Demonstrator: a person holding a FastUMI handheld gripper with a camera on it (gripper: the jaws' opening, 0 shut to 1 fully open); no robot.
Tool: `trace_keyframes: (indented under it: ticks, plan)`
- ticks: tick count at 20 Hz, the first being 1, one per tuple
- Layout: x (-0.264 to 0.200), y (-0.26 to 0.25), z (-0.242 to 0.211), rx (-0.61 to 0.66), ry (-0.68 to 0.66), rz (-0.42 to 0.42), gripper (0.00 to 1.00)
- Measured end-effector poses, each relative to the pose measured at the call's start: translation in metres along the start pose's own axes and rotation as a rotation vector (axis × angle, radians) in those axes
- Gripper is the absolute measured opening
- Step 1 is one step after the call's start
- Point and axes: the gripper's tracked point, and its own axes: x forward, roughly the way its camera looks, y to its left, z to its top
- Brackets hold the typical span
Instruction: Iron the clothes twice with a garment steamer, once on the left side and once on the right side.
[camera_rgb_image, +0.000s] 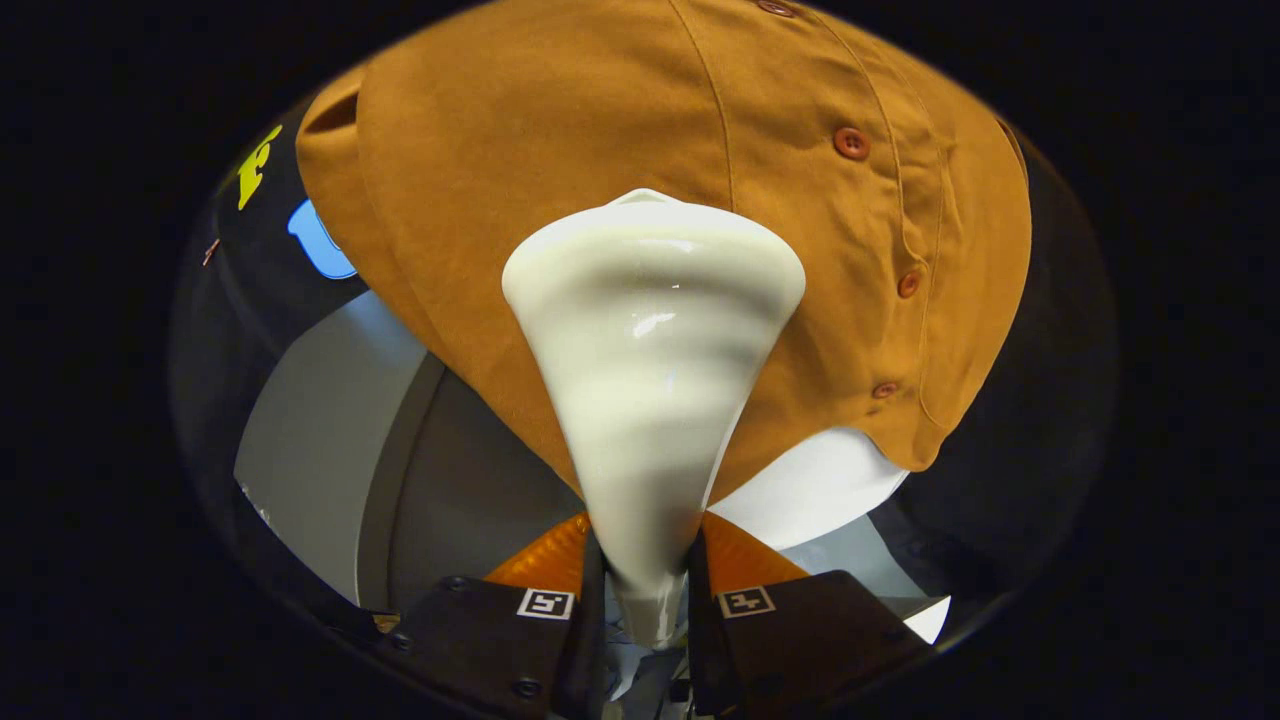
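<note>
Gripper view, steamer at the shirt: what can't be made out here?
- Whether the steamer head touches the brown shirt: its own wide body hides the face and the cloth behind it.
- The steamer's handle below the gripper, whose fingers are shut on its narrow neck.
- The shirt's collar and upper part, cut off by the view's edge.
- What the shirt hangs on.
- Any steam.

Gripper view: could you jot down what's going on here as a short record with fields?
Tool: white garment steamer, its narrow neck held between the fingers
Gripper: shut on the steamer
Garment: brown buttoned shirt, hanging just beyond the steamer
Steamer head: at the fabric, beside the button strip; contact unclear
Buttons: brown, in a row
</note>
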Motion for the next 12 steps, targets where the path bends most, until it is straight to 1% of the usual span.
trace_keyframes:
  ticks: [3,6,9,12]
  plan:
    - [-0.007,-0.006,-0.014,0.000,0.019,-0.024,0.37]
    - [-0.026,-0.006,-0.009,-0.006,-0.020,-0.032,0.37]
    - [-0.057,-0.010,0.016,-0.010,-0.101,-0.035,0.37]
    - [-0.091,-0.021,0.058,-0.004,-0.215,-0.047,0.37]
